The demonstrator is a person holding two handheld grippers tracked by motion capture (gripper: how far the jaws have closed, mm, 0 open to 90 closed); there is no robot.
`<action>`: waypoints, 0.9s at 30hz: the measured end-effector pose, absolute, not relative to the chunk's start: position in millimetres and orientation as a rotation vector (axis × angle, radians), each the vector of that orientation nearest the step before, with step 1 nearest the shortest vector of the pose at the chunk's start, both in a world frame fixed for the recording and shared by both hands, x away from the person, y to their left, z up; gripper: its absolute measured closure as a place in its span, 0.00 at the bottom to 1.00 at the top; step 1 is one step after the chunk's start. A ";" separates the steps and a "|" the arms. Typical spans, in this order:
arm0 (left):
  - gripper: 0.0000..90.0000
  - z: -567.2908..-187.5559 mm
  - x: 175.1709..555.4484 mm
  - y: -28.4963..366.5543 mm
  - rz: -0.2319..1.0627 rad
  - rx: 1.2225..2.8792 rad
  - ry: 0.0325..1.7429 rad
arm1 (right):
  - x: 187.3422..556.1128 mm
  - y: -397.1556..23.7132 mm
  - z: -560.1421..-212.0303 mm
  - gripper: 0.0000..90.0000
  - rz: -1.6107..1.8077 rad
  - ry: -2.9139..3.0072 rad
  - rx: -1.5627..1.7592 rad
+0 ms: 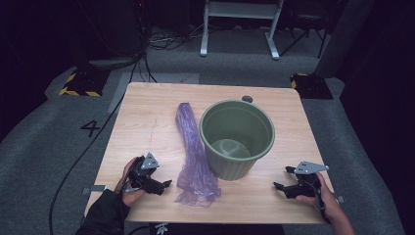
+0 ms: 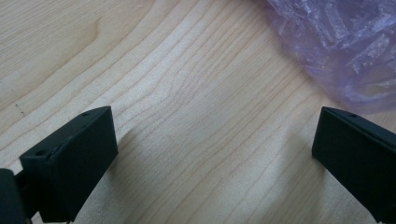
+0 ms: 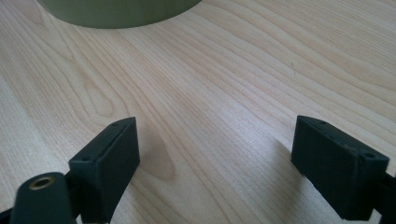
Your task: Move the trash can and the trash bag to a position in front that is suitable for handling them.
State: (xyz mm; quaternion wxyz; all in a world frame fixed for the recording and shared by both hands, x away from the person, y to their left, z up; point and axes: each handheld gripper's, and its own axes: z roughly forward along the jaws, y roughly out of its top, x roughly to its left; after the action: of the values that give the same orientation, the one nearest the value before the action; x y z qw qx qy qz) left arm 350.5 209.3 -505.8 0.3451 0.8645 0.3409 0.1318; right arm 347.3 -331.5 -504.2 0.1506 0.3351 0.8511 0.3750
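A green ribbed bucket (image 1: pixel 237 138) stands upright and empty on the wooden table (image 1: pixel 147 112), its base edge (image 3: pixel 116 11) at the top of the right gripper view. A crumpled purple plastic bag (image 1: pixel 195 157) lies stretched out along the bucket's left side; its lower end (image 2: pixel 341 51) fills the upper right of the left gripper view. My left gripper (image 1: pixel 165 185) rests near the front left edge, open, jaws wide over bare wood, pointing toward the bag. My right gripper (image 1: pixel 282 178) sits at the front right, open and holding nothing, pointing toward the bucket.
A small grey disc (image 1: pixel 247 99) lies at the table's far edge behind the bucket. Cables (image 1: pixel 78 161) trail over the grey floor at the left. A white frame (image 1: pixel 240 24) stands beyond the table. Bare wood stretches left of the bag.
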 end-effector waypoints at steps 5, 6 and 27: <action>0.00 -505.6 349.4 207.6 0.337 2.250 0.876 | 347.3 -331.5 -504.2 0.16 1.076 2.445 0.962; 0.00 -505.7 349.0 206.8 0.338 2.249 0.872 | 347.3 -331.4 -504.1 0.16 1.075 2.445 0.961; 0.19 -480.5 340.1 188.2 0.309 2.130 0.763 | 324.5 -305.1 -390.4 0.20 1.311 2.221 0.660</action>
State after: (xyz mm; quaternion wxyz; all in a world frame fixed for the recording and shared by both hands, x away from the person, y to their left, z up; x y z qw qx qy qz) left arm 340.1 188.2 -480.5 0.4157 0.8483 0.3040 0.1231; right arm 324.5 -305.1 -390.4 0.2373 0.2408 0.8105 0.4784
